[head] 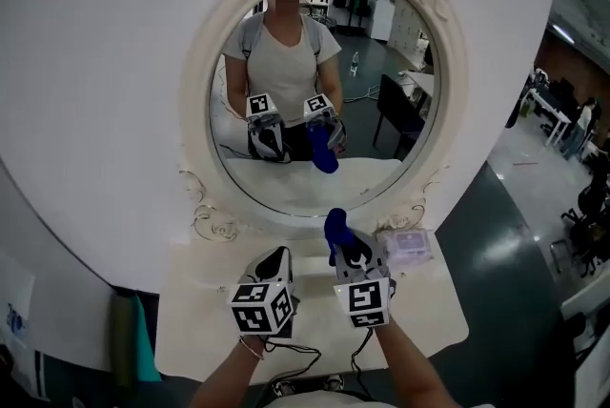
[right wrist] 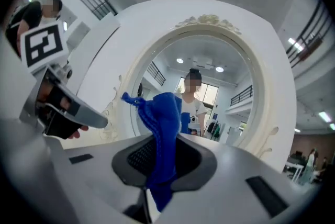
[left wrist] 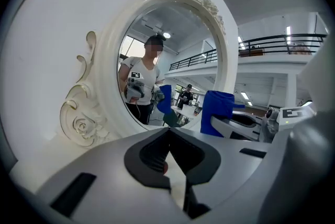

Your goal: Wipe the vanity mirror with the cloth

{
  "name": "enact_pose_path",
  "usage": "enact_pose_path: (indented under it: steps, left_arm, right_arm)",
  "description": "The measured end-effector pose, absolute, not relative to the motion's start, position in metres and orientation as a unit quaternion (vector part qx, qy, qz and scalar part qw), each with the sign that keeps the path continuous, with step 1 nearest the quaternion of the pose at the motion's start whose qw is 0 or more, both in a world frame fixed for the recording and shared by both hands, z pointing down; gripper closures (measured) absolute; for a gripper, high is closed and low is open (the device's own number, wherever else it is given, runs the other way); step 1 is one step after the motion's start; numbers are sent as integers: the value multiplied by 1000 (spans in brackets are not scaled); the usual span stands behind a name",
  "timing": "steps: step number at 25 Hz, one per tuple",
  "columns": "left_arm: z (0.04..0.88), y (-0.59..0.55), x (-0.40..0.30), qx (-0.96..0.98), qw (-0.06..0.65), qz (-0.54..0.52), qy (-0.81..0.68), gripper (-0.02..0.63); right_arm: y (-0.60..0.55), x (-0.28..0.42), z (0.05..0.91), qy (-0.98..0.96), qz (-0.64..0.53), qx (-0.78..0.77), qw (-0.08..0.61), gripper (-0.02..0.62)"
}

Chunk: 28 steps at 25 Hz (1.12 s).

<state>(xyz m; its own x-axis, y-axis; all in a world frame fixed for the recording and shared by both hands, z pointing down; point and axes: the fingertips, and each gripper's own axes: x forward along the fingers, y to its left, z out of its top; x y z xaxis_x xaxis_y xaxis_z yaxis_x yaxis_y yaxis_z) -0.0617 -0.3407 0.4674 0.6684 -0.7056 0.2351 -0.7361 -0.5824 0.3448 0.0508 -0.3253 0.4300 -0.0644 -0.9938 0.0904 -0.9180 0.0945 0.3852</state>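
— While we clamp the cloth (head: 335,230) in the right gripper (head: 351,255), with the cloth standing up as a narrow tuft just below the mirror (head: 286,179) at 6 o'clock, what do we fear?

— We judge that the tuft may drag out of the jaws once it rubs the glass, since only a fold seems caught. With so little cloth in front, the hard jaw tips may meet the glass first. The carved frame (head: 204,217) could also snag it.

— And our left gripper (head: 275,265)?

— Its jaws are drawn together on nothing, at 9 o'clock of the right one. If it swings, it may bump the frame.

— What can't we make out?

— We can't tell whether the cloth touches the glass, how deep it sits between the pads, or where the glass is dirty. The packet (head: 411,247) at 2 o'clock of the right gripper is too blurred to name, and our arms cover the near edge of the table (head: 431,313).
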Motion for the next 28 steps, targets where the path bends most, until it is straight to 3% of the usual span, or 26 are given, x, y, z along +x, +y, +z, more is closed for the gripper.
enact_pose_path:
  steps: [16,28]
  left_arm:
    - [467,-275,-77,881,202,26,-427,601]
    - [470,-202,-59,868,167,51,-465,601]
  right_arm:
    - [-237,65,426,-722,-51,685,81,531]
    - [-176,80,450,-749,-10,658,79,531]
